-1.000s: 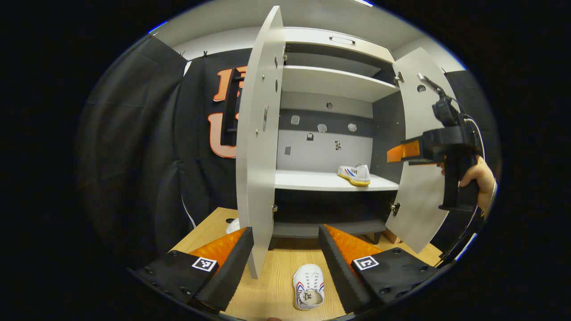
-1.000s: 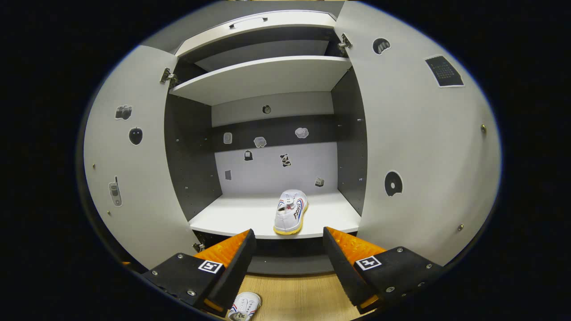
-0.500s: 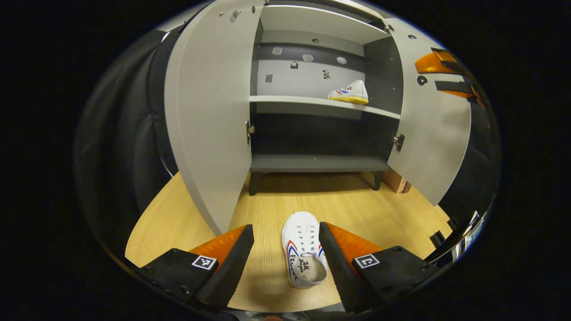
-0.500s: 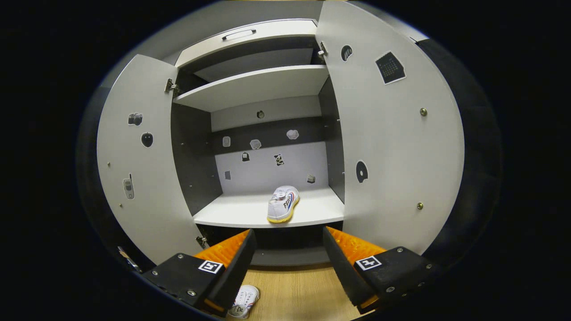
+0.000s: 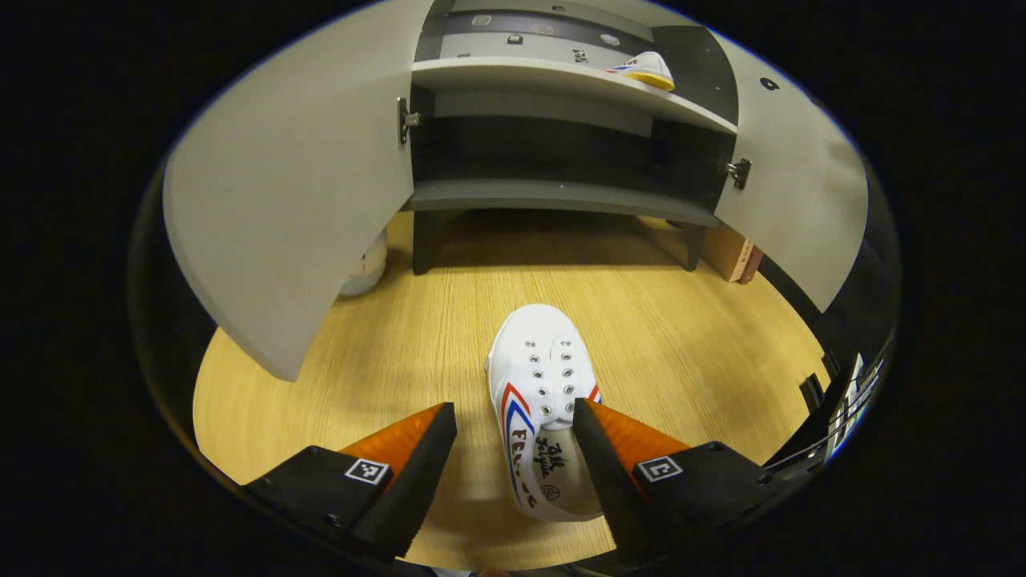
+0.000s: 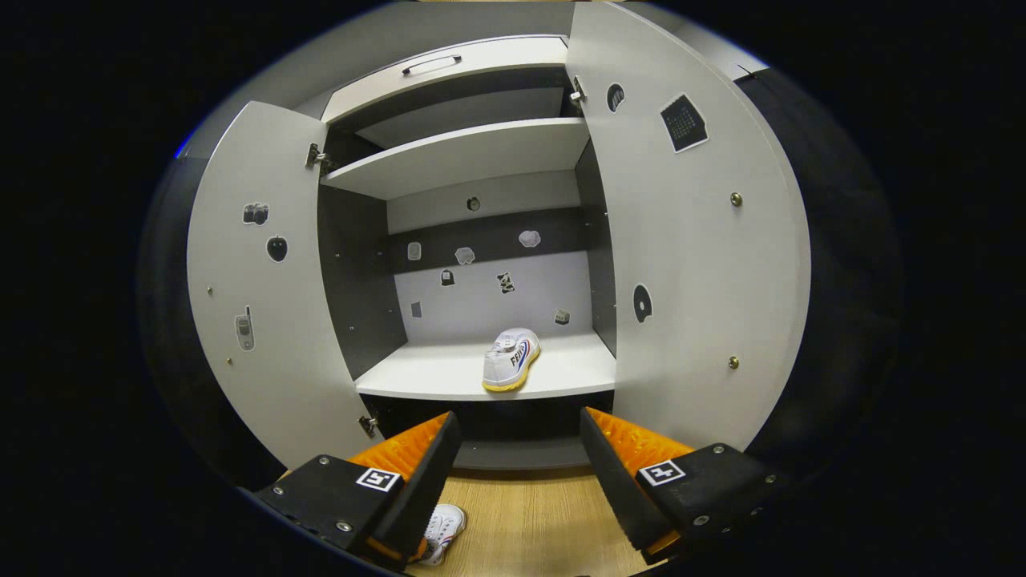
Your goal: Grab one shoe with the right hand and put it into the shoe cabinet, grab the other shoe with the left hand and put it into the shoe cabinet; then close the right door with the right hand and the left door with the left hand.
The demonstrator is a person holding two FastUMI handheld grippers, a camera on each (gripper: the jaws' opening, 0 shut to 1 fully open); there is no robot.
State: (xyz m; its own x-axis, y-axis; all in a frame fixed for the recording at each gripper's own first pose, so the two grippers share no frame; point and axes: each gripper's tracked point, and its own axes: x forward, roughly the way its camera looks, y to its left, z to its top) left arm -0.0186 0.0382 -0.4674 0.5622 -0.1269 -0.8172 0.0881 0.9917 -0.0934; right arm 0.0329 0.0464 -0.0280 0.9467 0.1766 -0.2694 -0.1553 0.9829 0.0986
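Note:
A white shoe (image 5: 541, 401) with red and blue stripes lies on the wooden floor, toe toward the shoe cabinet (image 5: 561, 192). My left gripper (image 5: 513, 421) is open just above it, its heel between the fingers, nothing pressing. The other shoe (image 6: 510, 360) rests on the cabinet's white middle shelf (image 6: 433, 377), also seen as the shelved shoe (image 5: 645, 70) in the left gripper view. My right gripper (image 6: 517, 433) hangs open and empty in front of the cabinet. Both doors, the left door (image 6: 256, 320) and the right door (image 6: 689, 264), stand wide open. The floor shoe (image 6: 443, 529) peeks below the right gripper's finger.
A pale round object (image 5: 365, 268) lies on the floor behind the left door (image 5: 296, 200). A brown box (image 5: 733, 255) sits beside the cabinet's right leg. The right door (image 5: 801, 192) swings out over the floor's right side. An upper shelf (image 6: 457, 152) sits above.
My left gripper has tilted down and dropped toward the floor shoe, which now lies between its open fingers. My right gripper has backed slightly away from the cabinet.

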